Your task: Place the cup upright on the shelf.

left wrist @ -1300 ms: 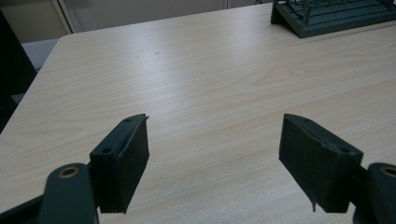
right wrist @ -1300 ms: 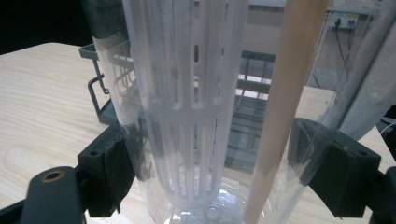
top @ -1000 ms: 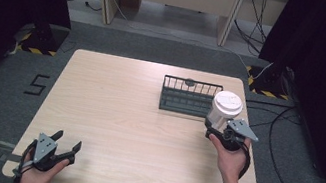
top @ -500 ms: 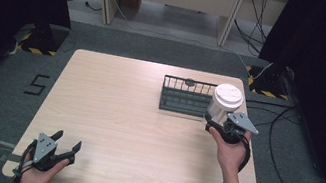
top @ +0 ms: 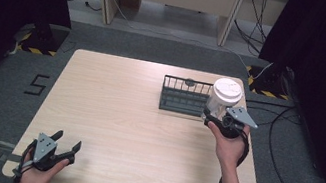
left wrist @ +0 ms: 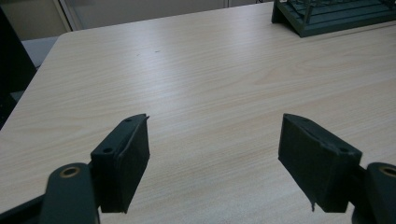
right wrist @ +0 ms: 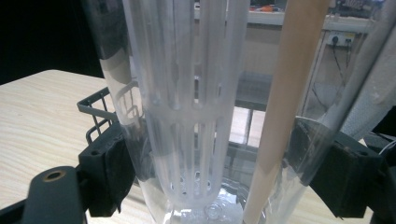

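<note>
High view, right gripper [top: 215, 117]: I see it held in the person's right hand [top: 228, 146] near the right edge of the table [top: 124, 125], jaws clamped on the lower body of a clear bottle [top: 220, 100].
High view, bottle: upright, carried clear of the tabletop as far as I can tell, its white lid [top: 227, 90] uppermost, just beside the right end of the dark wire rack [top: 184, 97].
High view, rack: stands on the far right part of the table; I cannot tell whether the bottle touches it.
High view, left gripper [top: 68, 147]: I see it in the person's left hand [top: 37, 173] at the near left corner of the table, well apart from the bottle, jaws spread and holding nothing.

Left gripper view, left gripper [left wrist: 215, 158]: both black pads stand wide apart over bare wood-grain tabletop [left wrist: 196, 70].
Left gripper view, rack [left wrist: 334, 16]: one corner shows at the upper right, far from the jaws.

Right gripper view, right gripper [right wrist: 210, 179]: pads press on both sides of the transparent bottle [right wrist: 140, 140].
Right gripper view, bottle contents: a white slotted strainer insert [right wrist: 194, 116] hangs down the middle of the bottle.
Right gripper view, rack [right wrist: 100, 114]: visible through and to the left of the bottle, close behind it.
</note>
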{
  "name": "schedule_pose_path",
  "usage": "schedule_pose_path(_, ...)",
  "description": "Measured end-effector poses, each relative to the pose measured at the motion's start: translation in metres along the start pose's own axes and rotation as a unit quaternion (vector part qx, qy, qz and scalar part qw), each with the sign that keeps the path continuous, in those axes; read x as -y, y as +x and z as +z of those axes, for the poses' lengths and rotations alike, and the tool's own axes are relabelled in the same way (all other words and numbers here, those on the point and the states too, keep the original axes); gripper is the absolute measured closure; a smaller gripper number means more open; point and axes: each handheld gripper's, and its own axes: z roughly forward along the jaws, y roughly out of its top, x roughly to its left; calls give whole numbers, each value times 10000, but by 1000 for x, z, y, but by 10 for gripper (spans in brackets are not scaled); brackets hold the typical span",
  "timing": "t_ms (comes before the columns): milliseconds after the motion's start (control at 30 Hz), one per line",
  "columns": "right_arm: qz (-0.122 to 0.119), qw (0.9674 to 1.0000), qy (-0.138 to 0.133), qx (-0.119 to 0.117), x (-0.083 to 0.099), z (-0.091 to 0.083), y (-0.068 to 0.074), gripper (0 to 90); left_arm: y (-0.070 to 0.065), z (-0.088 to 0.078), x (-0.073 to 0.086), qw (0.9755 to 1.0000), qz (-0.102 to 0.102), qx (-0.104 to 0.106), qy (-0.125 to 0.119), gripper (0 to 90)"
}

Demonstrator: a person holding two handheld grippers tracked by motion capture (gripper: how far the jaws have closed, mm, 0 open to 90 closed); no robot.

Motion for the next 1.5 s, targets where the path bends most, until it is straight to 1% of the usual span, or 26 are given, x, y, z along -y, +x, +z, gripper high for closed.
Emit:
schedule_pose_path(533, -12, 10000, -83, 14, -13, 7, 1, 189, 0, 0, 0, 10000, 7, 9, 18, 244)
schedule_pose_path(1500, 7, 9999, -141, 24, -28, 19, 3, 188, 1, 1, 0, 10000, -9, 17, 26, 246)
